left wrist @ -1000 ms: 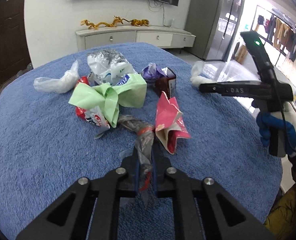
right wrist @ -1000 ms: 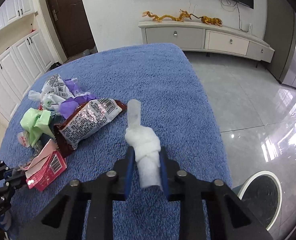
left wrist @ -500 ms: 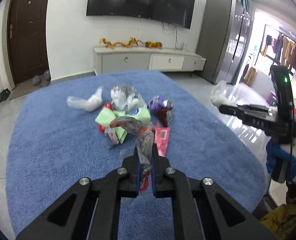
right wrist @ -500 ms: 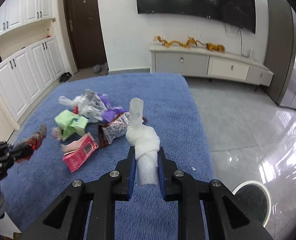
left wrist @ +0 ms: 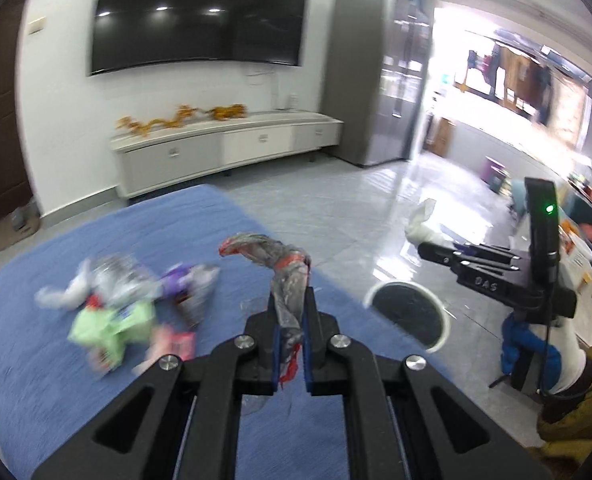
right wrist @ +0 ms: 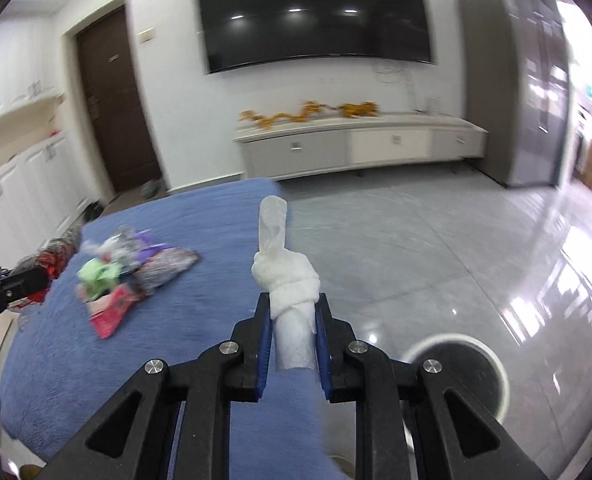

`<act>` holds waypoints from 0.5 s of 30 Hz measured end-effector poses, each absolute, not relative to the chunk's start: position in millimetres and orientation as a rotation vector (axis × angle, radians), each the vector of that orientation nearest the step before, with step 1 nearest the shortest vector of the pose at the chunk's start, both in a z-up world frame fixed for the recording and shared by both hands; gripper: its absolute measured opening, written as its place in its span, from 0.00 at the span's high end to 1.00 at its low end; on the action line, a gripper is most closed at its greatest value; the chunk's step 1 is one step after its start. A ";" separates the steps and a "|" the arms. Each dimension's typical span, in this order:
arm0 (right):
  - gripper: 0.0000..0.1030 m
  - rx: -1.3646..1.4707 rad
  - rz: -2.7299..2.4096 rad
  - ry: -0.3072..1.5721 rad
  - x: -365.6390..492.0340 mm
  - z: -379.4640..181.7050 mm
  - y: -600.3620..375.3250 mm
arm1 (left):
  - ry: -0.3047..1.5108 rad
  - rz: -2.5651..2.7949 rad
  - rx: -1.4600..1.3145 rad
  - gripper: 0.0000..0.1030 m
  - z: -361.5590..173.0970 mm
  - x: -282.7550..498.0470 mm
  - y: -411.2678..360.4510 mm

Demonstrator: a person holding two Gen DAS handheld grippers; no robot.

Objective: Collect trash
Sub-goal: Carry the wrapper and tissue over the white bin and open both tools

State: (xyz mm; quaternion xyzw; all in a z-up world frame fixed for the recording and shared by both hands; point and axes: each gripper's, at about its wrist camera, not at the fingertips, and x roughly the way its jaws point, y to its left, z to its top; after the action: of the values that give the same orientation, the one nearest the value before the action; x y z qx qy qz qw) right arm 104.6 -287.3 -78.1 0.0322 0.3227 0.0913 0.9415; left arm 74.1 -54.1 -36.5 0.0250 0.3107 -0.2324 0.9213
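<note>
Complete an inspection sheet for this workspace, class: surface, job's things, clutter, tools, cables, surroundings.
Surface: blue carpet-like cover, fuzzy.
Job's things: twisted grey-red wrapper in left tool; knotted white bag in right tool; round white-rimmed bin on floor beside the surface.
Clutter: trash pile on the cover: green, pink, purple and silver wrappers, blurred.
Tools: both shut on their pieces, held above the cover.
Cables: black lead hanging from right tool.
Surroundings: wall television, white cabinet, dark door, glossy tile floor.

Home living room: wall television (right wrist: 315, 16), low sideboard (right wrist: 359, 144).
</note>
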 end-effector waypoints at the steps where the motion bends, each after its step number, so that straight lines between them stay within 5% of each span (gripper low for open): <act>1: 0.82 0.082 0.163 0.663 103.8 -80.2 -300.4 | 0.642 -0.501 0.066 0.93 -35.9 79.4 -69.0; 15: 0.81 0.344 -0.107 0.825 113.5 -167.0 -464.9 | 0.882 -0.798 0.192 0.91 -105.3 164.3 -305.8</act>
State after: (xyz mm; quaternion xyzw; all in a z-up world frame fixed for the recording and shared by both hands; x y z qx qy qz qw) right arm 113.5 -464.9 -167.0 0.1663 0.3986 -0.0515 0.9004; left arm 164.3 -305.8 -105.3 0.0901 0.4149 -0.3751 0.8240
